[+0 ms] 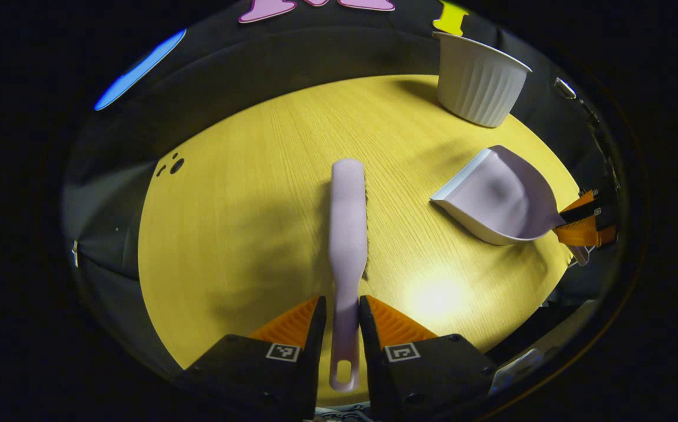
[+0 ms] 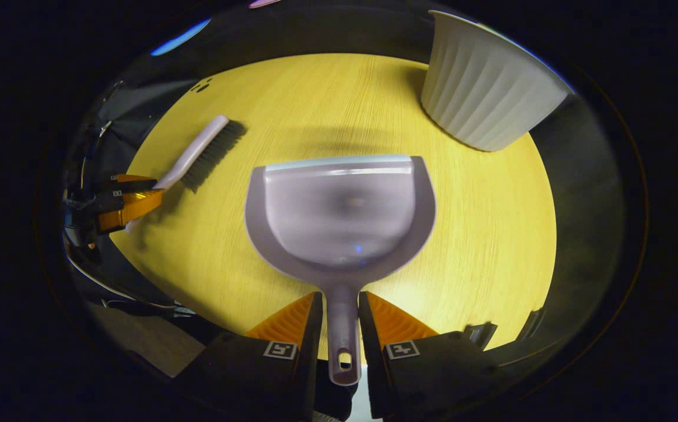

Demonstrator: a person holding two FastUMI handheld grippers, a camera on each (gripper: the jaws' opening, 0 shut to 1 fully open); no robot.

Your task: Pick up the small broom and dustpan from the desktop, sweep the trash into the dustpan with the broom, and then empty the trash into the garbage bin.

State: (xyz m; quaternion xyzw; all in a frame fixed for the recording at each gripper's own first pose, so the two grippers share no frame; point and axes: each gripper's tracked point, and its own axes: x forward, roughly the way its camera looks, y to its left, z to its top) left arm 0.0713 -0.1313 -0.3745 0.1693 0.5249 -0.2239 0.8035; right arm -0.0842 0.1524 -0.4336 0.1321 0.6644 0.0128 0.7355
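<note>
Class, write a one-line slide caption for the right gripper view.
Right gripper shut on the dustpan handle above the yellow table, white ribbed bin behind.

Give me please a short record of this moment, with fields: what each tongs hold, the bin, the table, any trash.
left tongs: shut on the broom handle
right tongs: shut on the dustpan handle
dustpan content: looks empty
garbage bin: white, ribbed, upright at the table's far right
table: yellow wood grain
trash: small dark bits near the far left edge
</note>
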